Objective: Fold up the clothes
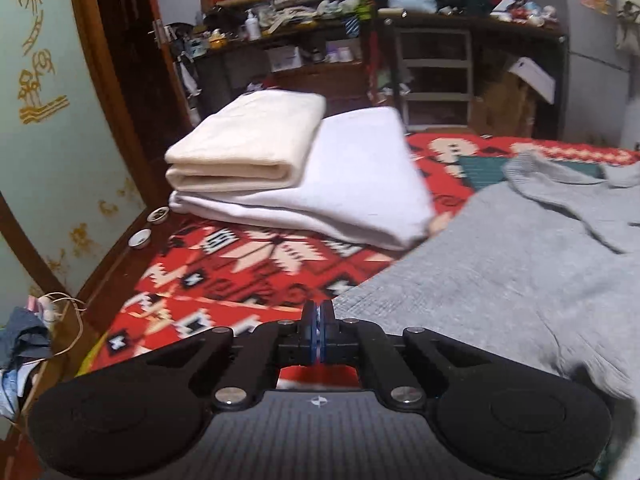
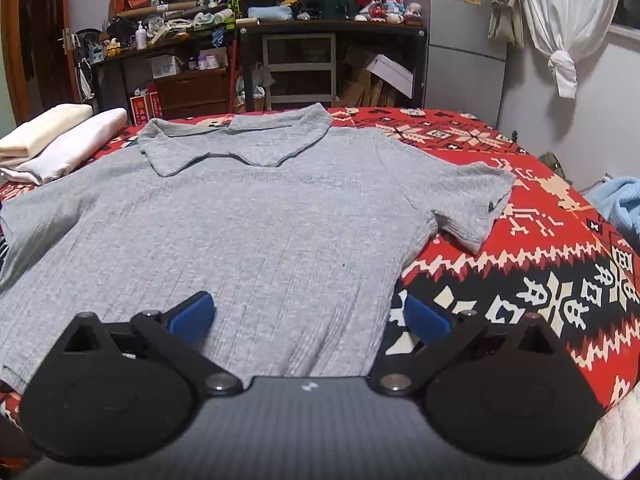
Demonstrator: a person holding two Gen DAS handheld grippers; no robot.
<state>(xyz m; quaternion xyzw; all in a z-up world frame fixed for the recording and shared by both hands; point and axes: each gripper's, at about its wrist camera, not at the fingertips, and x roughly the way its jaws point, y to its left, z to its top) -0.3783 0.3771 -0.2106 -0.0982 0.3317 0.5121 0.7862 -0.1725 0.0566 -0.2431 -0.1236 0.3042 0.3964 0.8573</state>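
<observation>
Two folded garments: cream (image 1: 248,136) on white (image 1: 352,184), stacked. Grey polo shirt (image 2: 248,216) flat on bed, unfolded. Left claw (image 1: 319,320) together, empty; right claw (image 2: 310,318) apart.

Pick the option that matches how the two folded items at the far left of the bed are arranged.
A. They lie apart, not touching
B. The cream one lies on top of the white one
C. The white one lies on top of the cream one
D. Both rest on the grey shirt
B: the cream folded cloth sits on the white folded cloth, beside the grey shirt, not on it.
</observation>
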